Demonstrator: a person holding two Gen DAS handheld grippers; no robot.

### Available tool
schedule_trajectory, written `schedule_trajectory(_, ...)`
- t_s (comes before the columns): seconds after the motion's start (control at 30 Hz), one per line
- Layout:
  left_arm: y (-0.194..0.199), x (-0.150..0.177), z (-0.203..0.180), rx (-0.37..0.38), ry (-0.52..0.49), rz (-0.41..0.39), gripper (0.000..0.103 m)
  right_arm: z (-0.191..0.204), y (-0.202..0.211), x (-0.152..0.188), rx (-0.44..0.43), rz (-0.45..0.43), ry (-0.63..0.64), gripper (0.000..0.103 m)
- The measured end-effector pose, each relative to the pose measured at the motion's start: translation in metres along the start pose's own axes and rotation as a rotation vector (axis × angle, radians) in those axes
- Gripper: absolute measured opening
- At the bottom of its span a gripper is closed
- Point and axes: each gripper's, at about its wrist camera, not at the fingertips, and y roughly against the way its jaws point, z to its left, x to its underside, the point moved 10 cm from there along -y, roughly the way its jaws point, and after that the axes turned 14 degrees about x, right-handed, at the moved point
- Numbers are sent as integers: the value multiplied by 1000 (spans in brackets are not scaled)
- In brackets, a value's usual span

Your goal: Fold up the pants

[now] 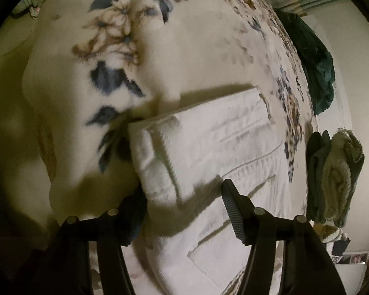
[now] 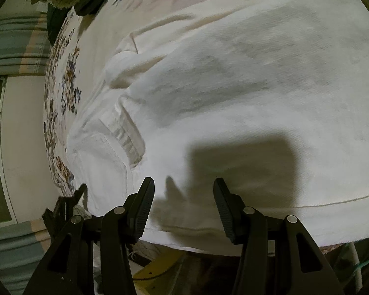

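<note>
White pants (image 1: 209, 147) lie folded on a cream floral blanket (image 1: 86, 73); a leg end is doubled over the top at the left, and a back pocket shows near the bottom. My left gripper (image 1: 179, 204) is open just above the pants; its left finger is hidden under the fabric edge. In the right wrist view the same pants (image 2: 233, 86) fill the frame, waistband and belt loop at the left. My right gripper (image 2: 183, 191) is open and empty, just above the near edge of the pants.
A dark green garment (image 1: 317, 73) lies at the blanket's far right edge. A stack of folded green and beige clothes (image 1: 334, 177) sits at the right. A striped curtain (image 2: 14, 44) and a window are at the left in the right wrist view.
</note>
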Motion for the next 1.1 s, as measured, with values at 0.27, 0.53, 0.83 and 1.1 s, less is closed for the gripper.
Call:
schedule_trajectory(0.27,15,2,-29,-57,-198,-84,24,-1,-2,3,-13,3,-1,53)
schedule_trajectory(0.53,58,26,-114,-72,-503,-140,19,-12,5,2,-27,0,-9,53)
schedule_trajectory(0.83,75,108,-234,58,-834,-117,17,-46,45,-5,-68,-60,-48,53)
schedule_trajectory(1.1,33,271,-292,195,-1047,123,17,-144,104,-6,-67,-152,-183,53)
